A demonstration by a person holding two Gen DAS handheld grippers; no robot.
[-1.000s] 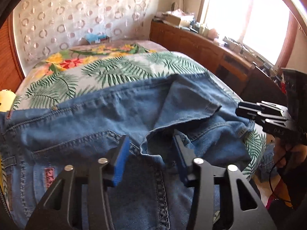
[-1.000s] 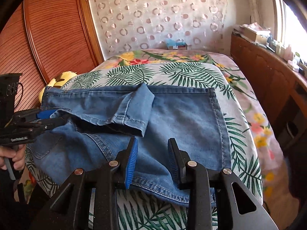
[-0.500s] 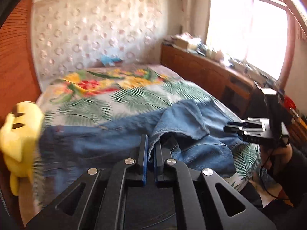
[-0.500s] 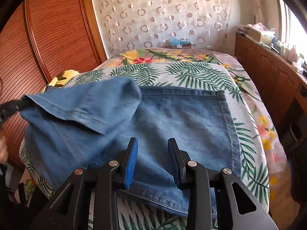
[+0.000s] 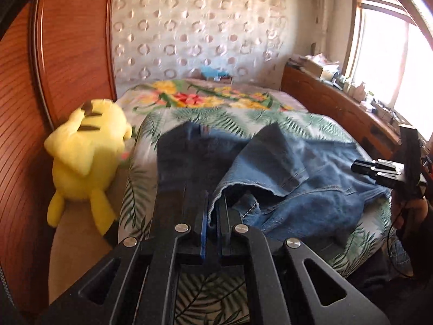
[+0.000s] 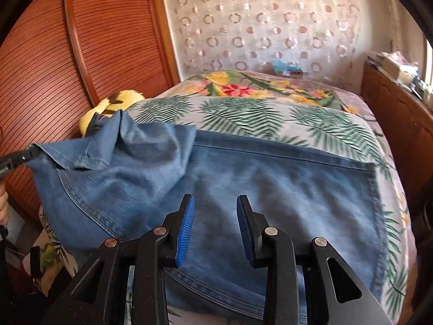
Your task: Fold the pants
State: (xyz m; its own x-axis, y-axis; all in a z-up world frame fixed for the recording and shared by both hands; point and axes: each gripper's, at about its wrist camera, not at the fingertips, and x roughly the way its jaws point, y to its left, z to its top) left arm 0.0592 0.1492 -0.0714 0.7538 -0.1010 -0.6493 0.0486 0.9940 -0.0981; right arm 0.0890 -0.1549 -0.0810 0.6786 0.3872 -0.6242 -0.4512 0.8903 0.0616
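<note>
While the bed (image 6: 270, 113) fills most of both views under its palm-leaf and flower cover, the blue denim pants (image 6: 284, 189) lie spread across its near end. Their larger part rests flat on the cover, with a stitched seam running along the far edge and a hem down the right side. One corner of the cloth is lifted off the bed and drawn up into a loose, creased peak toward the wooden wardrobe (image 6: 81, 67). A yellow plush toy (image 5: 86, 159) sits between the bed and that wardrobe, just beside the raised denim. No container with contents shows clearly; the small items on the wooden sideboard (image 5: 338, 103) by the window are too blurred to tell. The left gripper (image 5: 213, 211) has its jaws clenched on a frayed edge of the pants, holding that fold up. The right gripper (image 6: 215, 227) hovers over the flat denim, jaws released with nothing between them.
</note>
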